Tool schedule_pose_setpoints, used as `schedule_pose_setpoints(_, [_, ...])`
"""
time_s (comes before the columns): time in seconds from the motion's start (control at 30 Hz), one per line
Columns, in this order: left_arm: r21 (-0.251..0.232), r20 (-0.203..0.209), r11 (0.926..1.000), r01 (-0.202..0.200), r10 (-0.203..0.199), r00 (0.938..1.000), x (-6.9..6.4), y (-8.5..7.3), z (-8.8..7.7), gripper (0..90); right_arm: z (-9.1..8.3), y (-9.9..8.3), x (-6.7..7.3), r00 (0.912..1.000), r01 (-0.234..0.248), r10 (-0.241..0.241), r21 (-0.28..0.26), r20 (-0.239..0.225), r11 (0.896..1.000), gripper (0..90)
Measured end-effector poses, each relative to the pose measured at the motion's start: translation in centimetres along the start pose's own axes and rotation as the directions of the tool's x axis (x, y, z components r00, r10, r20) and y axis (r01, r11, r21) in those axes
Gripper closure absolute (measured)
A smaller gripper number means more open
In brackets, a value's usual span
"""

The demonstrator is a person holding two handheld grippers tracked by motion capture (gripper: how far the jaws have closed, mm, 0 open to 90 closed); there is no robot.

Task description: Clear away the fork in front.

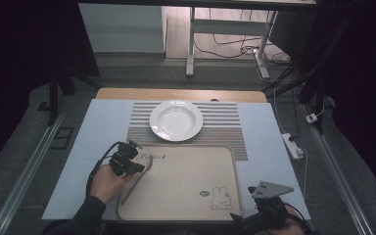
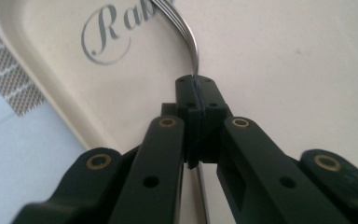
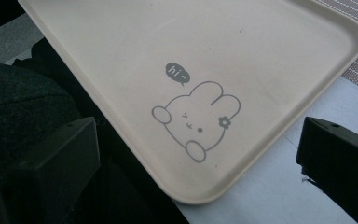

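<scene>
Fork [image 2: 186, 30], thin curved steel, sits pinched in my left gripper [image 2: 196, 84] over the smooth beige tray [image 1: 191, 196]; my right gripper [image 3: 200, 154] stands spread beside the tray's rounded corner.

Fork [image 2: 186, 32]: tines cut off at top edge, handle mostly hidden behind left tongs [image 2: 196, 86]. Tray [image 3: 121, 28]: lettering partly cut off.

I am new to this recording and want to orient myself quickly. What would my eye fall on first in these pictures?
First, the white plate on the striped placemat, beyond the cream tray. Next, the left gripper over the tray's left edge, shut on a metal fork near the printed word. Last, the rabbit drawing in the tray's near right corner, close to the open right gripper.
</scene>
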State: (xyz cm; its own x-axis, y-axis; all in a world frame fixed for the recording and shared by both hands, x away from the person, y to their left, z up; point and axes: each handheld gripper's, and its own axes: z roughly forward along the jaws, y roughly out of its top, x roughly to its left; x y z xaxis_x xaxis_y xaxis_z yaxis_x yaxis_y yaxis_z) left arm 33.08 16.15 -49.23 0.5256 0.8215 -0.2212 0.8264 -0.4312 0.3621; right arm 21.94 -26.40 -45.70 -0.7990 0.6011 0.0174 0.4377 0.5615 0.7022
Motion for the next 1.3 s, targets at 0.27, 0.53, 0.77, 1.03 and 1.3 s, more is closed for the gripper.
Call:
schedule_pose_setpoints(0.27, [-0.012,-0.017,0.9999,-0.009,0.008,0.9998,0.4,1.7,1.0,89.0,0.0,0.0,-0.2,0.9999,-0.010,0.010,0.001,-0.010,1.000,0.0])
schedule_pose_setpoints(0.53, [-0.008,0.046,0.9995,-0.032,0.032,0.9984,-0.2,2.3,1.7,89.0,0.0,-0.1,-0.2,0.9998,-0.010,0.010,0.002,-0.017,1.000,0.0])
schedule_pose_setpoints(0.77, [-0.022,0.108,0.9945,-0.103,0.104,0.9887,-1.6,2.5,1.7,89.0,0.0,0.0,-0.3,0.9996,-0.014,0.014,0.007,-0.024,1.000,0.0])
schedule_pose_setpoints(1.03, [0.040,0.072,0.9871,-0.155,0.152,0.9858,-2.9,2.6,3.6,89.0,0.1,0.0,-0.3,0.9993,-0.015,0.016,0.013,-0.034,1.000,0.0])
schedule_pose_setpoints(1.3, [0.018,0.003,0.9953,-0.095,0.095,0.9955,-1.4,2.4,3.2,89.0,0.2,0.0,-0.4,0.9989,-0.023,0.024,0.016,-0.040,1.000,0.0])
